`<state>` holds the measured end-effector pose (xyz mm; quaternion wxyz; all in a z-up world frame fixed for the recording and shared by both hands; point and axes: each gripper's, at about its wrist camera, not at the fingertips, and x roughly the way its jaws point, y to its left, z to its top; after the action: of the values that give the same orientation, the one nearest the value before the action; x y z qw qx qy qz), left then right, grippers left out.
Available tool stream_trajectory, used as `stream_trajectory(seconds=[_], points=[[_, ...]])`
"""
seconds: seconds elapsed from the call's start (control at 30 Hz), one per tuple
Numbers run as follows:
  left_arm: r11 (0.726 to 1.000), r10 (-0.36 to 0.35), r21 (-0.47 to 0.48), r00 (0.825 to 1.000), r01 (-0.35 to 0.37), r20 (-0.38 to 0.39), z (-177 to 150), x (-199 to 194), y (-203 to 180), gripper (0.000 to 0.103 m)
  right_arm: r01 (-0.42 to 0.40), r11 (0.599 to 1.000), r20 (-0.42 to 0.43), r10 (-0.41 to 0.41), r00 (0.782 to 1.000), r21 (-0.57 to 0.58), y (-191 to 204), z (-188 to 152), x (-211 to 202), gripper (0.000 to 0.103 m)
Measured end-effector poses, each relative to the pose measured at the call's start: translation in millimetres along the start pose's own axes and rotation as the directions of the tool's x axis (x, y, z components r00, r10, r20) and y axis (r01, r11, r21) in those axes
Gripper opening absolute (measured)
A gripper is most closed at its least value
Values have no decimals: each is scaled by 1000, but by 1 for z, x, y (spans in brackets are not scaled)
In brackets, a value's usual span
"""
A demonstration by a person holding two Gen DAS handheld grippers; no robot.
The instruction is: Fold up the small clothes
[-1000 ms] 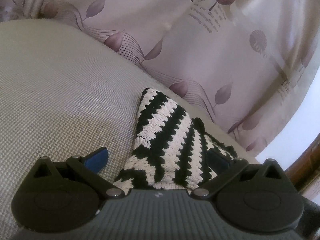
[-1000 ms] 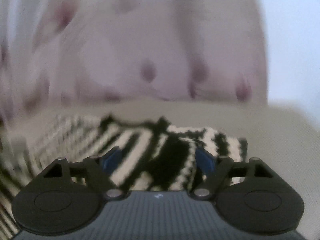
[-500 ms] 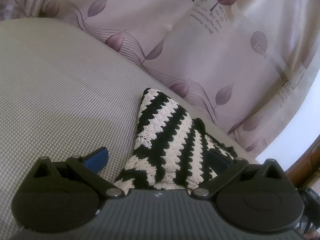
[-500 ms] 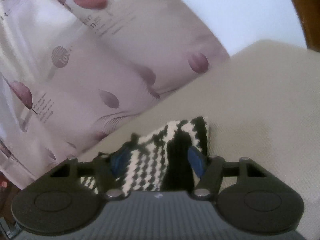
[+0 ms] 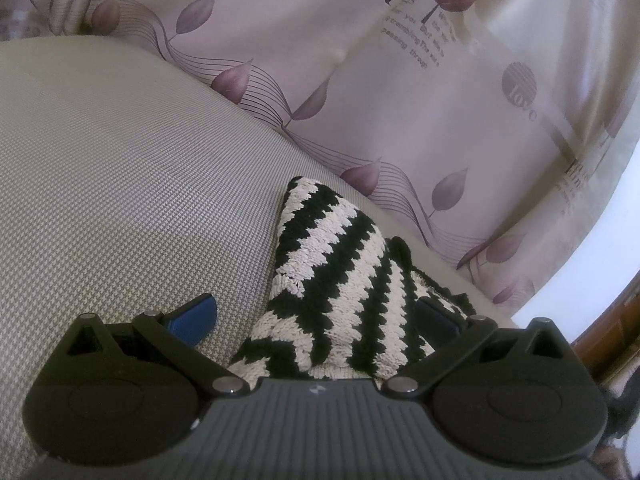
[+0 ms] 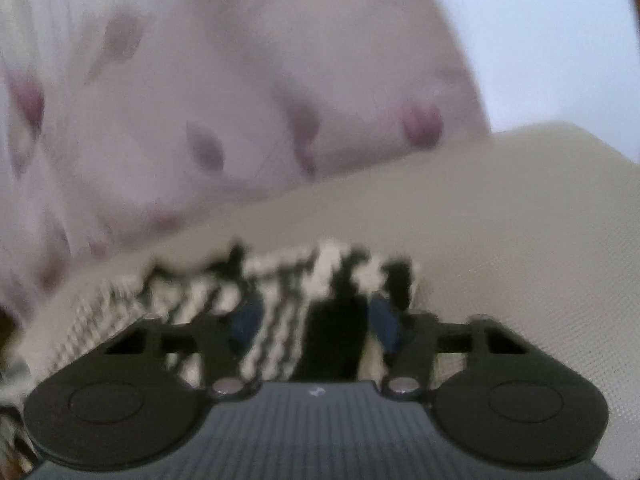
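Observation:
A black-and-white striped knitted garment (image 5: 340,264) lies partly folded on a beige woven cushion (image 5: 120,200). My left gripper (image 5: 316,316) is open, its blue fingertips (image 5: 196,316) wide apart on either side of the garment's near end. In the blurred right wrist view the same garment (image 6: 280,292) lies under my right gripper (image 6: 316,320), whose blue fingertips (image 6: 244,320) stand apart over the knit; I cannot tell whether any fabric is pinched.
A pale curtain (image 5: 400,80) with purple leaf prints hangs right behind the cushion. A white wall (image 5: 600,248) and brown wooden furniture (image 5: 612,332) are at the far right. The cushion's edge (image 6: 520,140) curves away on the right.
The left gripper has stayed still over the garment. The right gripper has swung sharply, its view rotating and blurring, and stays over the garment's far end.

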<state>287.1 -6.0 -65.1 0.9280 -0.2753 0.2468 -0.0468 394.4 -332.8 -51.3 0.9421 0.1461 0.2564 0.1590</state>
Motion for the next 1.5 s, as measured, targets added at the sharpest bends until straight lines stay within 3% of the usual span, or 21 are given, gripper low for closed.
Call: stream_trajectory(seconds=[0.03,0.1,0.2,0.43,0.6,0.67,0.77,0.83,0.9,0.97,1.07,1.17,1.2,1.27,1.33,1.37,1.4,1.5], points=[[1000,0,1,1000,0,0,0,0,0,103,59,997,-35,-61,998,-51,7,-5,7,29],[1000,-1,1,1000,1,0,0,0,0,103,59,997,-9,-60,998,-59,11,-11,5,18],[1000,0,2,1000,0,-1,0,0,0,103,52,997,55,-49,997,-54,15,-10,-4,16],[1000,-2,1,1000,2,-1,0,0,0,103,-3,1000,222,-2,975,21,24,21,-30,16],[1000,-3,1,1000,3,-1,0,-1,1,103,138,989,73,-142,987,61,3,9,9,19],[1000,-3,2,1000,3,-2,0,-1,1,103,131,988,11,-132,991,87,-2,4,14,20],[1000,-3,0,1000,3,-1,0,-1,0,103,108,985,102,-122,987,138,-5,10,-5,29],[1000,-2,0,1000,2,-1,0,0,0,103,128,984,179,-149,972,122,0,17,-19,29],[1000,-2,2,1000,2,-1,0,-1,0,103,92,993,205,-107,973,79,8,24,-27,29],[1000,-1,3,1000,1,-1,0,-1,0,103,86,996,148,-87,985,13,20,27,-19,29],[1000,4,10,1000,-4,0,0,-1,0,103,153,988,-77,-154,985,-13,20,22,22,28],[1000,6,13,1000,-6,-3,0,0,1,103,143,989,-93,-140,986,32,13,22,25,29],[1000,5,13,1000,-5,-4,0,0,0,103,139,988,-91,-132,987,71,12,25,20,31],[1000,-1,12,1000,1,-11,1,0,0,103,53,985,-30,-49,998,165,11,26,-11,34],[1000,-24,5,999,25,-38,3,-2,2,103,-46,983,39,40,998,177,19,15,-55,54],[999,-43,-9,997,43,-70,4,-5,2,103,-81,984,63,72,995,160,26,4,-80,78],[997,-72,-28,992,69,-105,5,-11,3,103,-99,985,79,88,993,144,31,-7,-102,89],[995,-93,-52,987,87,-133,-3,-51,6,103,-98,992,105,89,990,79,30,-50,-169,90]])
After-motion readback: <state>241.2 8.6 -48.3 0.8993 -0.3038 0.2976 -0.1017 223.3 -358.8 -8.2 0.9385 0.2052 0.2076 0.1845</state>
